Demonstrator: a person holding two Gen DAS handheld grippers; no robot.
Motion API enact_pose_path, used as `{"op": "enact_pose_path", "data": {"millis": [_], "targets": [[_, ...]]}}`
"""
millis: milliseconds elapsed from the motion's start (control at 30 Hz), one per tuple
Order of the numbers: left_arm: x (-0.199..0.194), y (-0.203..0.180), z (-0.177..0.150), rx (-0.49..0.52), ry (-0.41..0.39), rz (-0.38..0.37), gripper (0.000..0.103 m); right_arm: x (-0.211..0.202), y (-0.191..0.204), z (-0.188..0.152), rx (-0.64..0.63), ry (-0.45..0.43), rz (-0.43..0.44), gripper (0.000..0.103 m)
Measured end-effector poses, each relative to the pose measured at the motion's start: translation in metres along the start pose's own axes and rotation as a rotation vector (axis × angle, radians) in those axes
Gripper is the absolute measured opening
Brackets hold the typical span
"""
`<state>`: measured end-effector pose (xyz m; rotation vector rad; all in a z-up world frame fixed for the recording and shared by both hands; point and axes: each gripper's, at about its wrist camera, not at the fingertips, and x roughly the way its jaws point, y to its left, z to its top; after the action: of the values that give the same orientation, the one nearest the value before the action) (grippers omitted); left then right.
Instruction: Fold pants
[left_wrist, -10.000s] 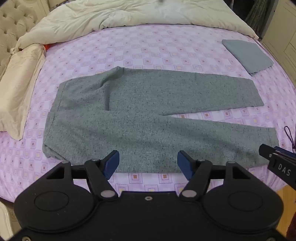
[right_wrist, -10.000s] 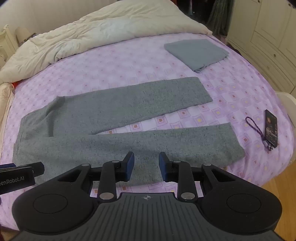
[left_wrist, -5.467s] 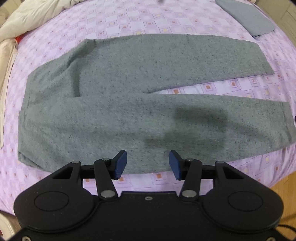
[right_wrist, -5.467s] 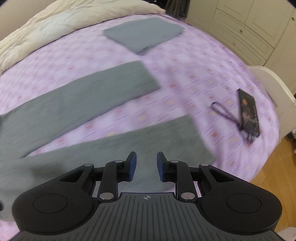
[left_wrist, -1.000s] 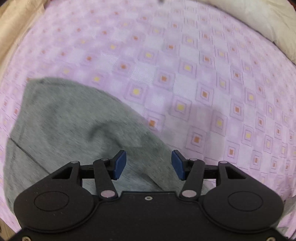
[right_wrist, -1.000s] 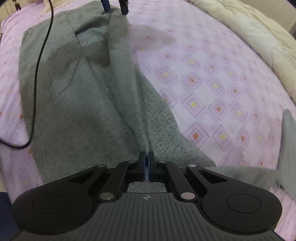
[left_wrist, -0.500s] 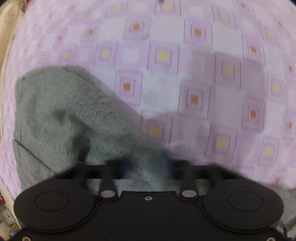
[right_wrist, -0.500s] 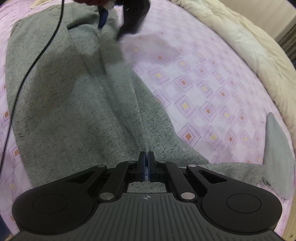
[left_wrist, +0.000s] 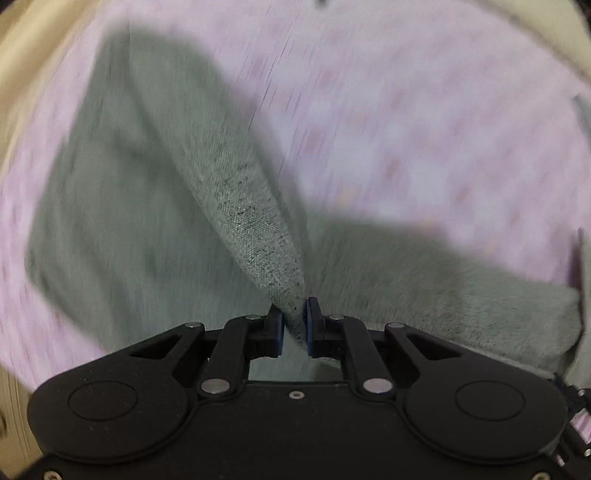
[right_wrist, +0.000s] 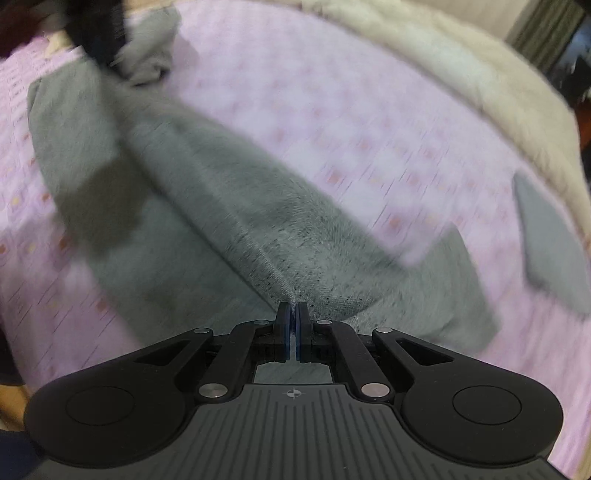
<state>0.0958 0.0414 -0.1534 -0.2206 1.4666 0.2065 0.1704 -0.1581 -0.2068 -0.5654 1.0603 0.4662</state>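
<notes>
The grey speckled pants (left_wrist: 243, 218) lie on the purple patterned bed. My left gripper (left_wrist: 294, 320) is shut on a pinched ridge of the pants fabric and lifts it off the bed. My right gripper (right_wrist: 291, 321) is shut on another edge of the pants (right_wrist: 229, 206), which stretch taut away from it toward the left gripper (right_wrist: 99, 44) at the top left of the right wrist view. Both views are blurred by motion.
A cream duvet (right_wrist: 461, 74) lies along the far side of the bed. A folded grey cloth (right_wrist: 550, 243) lies at the right. The purple sheet (left_wrist: 406, 129) shows beyond the pants. A cream pillow edge (left_wrist: 22, 74) is at the left.
My left gripper has closed on the pants fabric and raised it. Both grippers are moving, lifting the pants edge between them; the right stayed shut on its fold.
</notes>
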Motion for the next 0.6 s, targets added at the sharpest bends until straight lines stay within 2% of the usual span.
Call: {"op": "enact_pose_path", "data": {"millis": [100,200,267,367,500,600], "targets": [[0.03,0.007,-0.012,-0.043,0.052,0.0,0.015,0.002,-0.001,-0.005,0.124,0.035,0.041,0.006],[0.037,0.007,-0.008,-0.052,0.055,-0.009,0.016,-0.018,-0.02,-0.001,0.293,-0.044,0.044,0.008],[0.037,0.009,-0.007,-0.036,0.05,-0.016,0.016,-0.024,-0.035,0.005,0.375,-0.069,-0.016,0.012],[0.039,0.009,-0.005,-0.018,0.053,-0.02,0.017,-0.011,-0.054,0.026,0.424,-0.07,-0.18,0.014],[0.039,0.008,-0.005,-0.009,0.056,-0.024,0.018,0.039,-0.078,0.059,0.498,0.021,-0.297,0.014],[0.038,0.008,-0.002,-0.003,0.06,-0.026,0.018,0.075,-0.082,0.071,0.54,0.098,-0.342,0.015]]}}
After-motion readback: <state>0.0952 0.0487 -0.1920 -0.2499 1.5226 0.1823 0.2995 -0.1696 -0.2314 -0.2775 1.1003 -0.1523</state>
